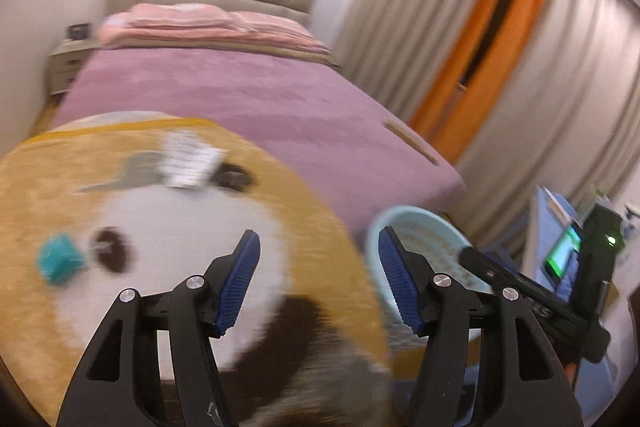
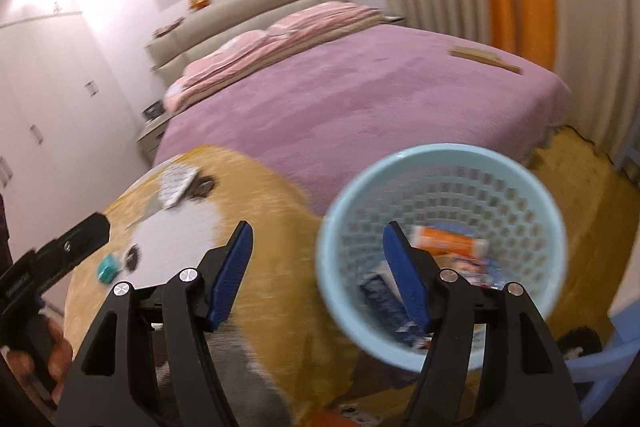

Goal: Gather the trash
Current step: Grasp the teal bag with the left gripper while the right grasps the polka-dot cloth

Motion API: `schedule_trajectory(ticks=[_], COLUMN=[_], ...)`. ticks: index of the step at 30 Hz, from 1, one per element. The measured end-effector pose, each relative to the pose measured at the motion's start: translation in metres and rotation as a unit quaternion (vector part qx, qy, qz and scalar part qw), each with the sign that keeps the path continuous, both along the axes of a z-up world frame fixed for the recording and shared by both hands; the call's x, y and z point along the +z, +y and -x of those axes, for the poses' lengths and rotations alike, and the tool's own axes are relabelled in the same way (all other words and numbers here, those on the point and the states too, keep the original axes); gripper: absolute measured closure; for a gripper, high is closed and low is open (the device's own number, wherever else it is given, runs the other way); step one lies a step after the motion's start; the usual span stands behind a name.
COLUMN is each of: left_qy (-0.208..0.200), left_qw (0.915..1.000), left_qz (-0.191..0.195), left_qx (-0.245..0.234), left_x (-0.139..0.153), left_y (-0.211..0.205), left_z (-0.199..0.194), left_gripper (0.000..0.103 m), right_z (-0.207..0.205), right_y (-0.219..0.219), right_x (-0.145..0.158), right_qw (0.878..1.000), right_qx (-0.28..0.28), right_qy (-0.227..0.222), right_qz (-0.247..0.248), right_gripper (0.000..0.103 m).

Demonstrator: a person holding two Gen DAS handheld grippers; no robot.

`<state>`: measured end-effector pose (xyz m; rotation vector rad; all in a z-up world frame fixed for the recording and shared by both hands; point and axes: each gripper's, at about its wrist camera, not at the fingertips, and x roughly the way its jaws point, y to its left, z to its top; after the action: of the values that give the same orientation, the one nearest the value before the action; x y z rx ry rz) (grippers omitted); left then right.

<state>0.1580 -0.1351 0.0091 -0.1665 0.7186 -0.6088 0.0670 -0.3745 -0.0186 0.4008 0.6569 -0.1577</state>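
Trash: a teal crumpled piece (image 1: 59,258) lies on the orange-and-white plush blanket (image 1: 48,195), near its left edge, just beside a dark brown patch; same piece seen in the right wrist view (image 2: 108,268). A white printed packet (image 1: 188,163) lies further up the blanket near its far edge, touching another dark patch; also visible from the right wrist (image 2: 174,185). Light blue mesh wastebasket (image 2: 440,243) stands off the blanket's right edge, by the foot corner of the purple bed (image 2: 340,99); inside it an orange-and-white wrapper (image 2: 444,241) and other blurred wrappers, not readable. Left gripper (image 1: 318,251) has jaws apart, nothing between the blue pads (image 1: 240,279), hanging over the blanket's white area. Right gripper (image 2: 318,239) also spread, nothing pinched, its right finger in front of the basket opening. Left tool's body and a hand (image 2: 56,359) on its handle show at the right view's left edge. Flat tan stick-like item (image 2: 486,59) lies near the bed's far right edge. Both views motion-blurred. Beige curtains (image 1: 400,7) with orange strips behind the bed.
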Motion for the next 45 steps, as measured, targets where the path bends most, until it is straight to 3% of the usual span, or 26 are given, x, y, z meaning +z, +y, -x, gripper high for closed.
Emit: schedule_trajectory(ticks=[3,7,10,13,17,20,26,32,36,45], left_qy=[-0.005,-0.003,0.007,0.014,0.031,0.032,0.028,0.055,0.057,0.055], left_qw=[0.9986,0.9902,0.9861,0.9857,0.9882,0.9860,0.9859,0.9866,0.9870,0.9823], left_qz=[-0.014,-0.055,-0.067,-0.070,-0.074,-0.094,-0.097,-0.053,-0.048,-0.093], left_qx=[0.050,0.129,0.152,0.153,0.130,0.134,0.133,0.144,0.143,0.153], left_x=[0.000,-0.012,-0.024,-0.038,-0.059,-0.071,-0.081,-0.087,-0.088,-0.089], left_y=[0.043,0.099,0.129,0.148,0.154,0.152,0.150,0.167,0.169,0.154], left_z=[-0.009,-0.027,-0.041,-0.056,-0.067,-0.073,-0.076,-0.080,-0.080,-0.082], left_gripper=[0.039,0.032,0.031,0.021,0.021,0.021,0.022,0.026,0.029,0.035], right_z=[-0.016,-0.043,-0.066,-0.094,-0.131,-0.158,-0.205,-0.241,-0.263,-0.266], right_y=[0.030,0.075,0.102,0.126,0.145,0.153,0.151,0.155,0.160,0.185], right_x=[-0.003,-0.005,-0.002,-0.001,-0.005,-0.013,-0.031,-0.051,-0.066,-0.068], right_qw=[0.999,0.997,0.994,0.992,0.991,0.991,0.992,0.991,0.989,0.982], right_qx=[0.036,0.082,0.108,0.122,0.125,0.122,0.115,0.112,0.104,0.120], right_qy=[-0.001,0.001,-0.001,0.002,0.001,0.015,0.044,0.073,0.100,0.106], right_qz=[-0.006,0.004,0.012,0.024,0.041,0.047,0.037,0.026,0.035,0.098], right_gripper=[0.039,0.039,0.039,0.039,0.039,0.039,0.044,0.048,0.048,0.091])
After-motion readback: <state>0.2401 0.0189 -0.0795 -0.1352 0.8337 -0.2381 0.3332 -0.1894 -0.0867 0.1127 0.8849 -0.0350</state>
